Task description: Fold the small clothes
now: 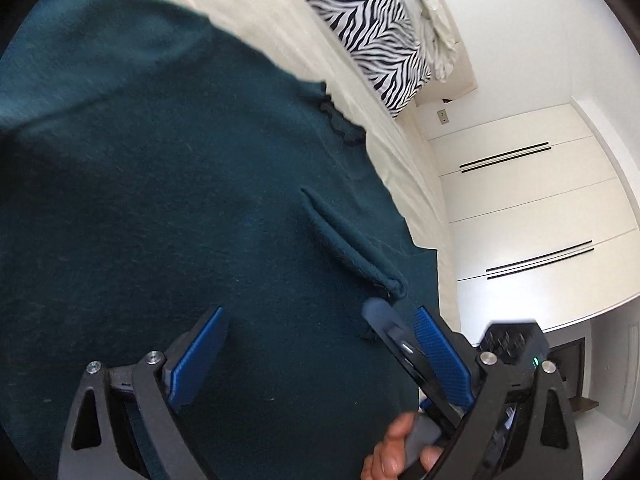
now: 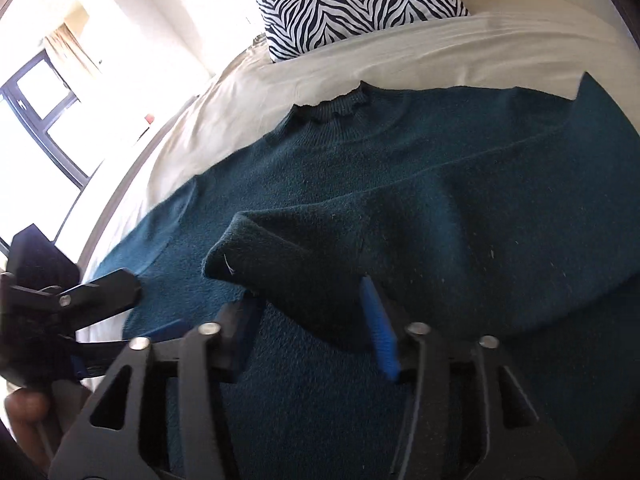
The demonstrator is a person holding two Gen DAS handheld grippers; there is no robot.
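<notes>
The folded sleeve cuff (image 2: pixel 256 248) of the teal sweater (image 2: pixel 440 168) lies just ahead between the right tool's (image 2: pixel 316 312) spread jaws, nearer than the left tool (image 1: pixel 316 344), also spread.

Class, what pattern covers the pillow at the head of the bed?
Black-and-white zebra stripes on the pillow, clearest in the right wrist view.

A sweater (image 2: pixel 400 184) lies spread flat on a bed (image 2: pixel 400 52), its collar (image 2: pixel 336 106) toward the head end where a pillow (image 2: pixel 352 4) rests, one sleeve (image 2: pixel 304 240) folded across its body, a window (image 2: pixel 44 108) beyond the bed's left edge.
</notes>
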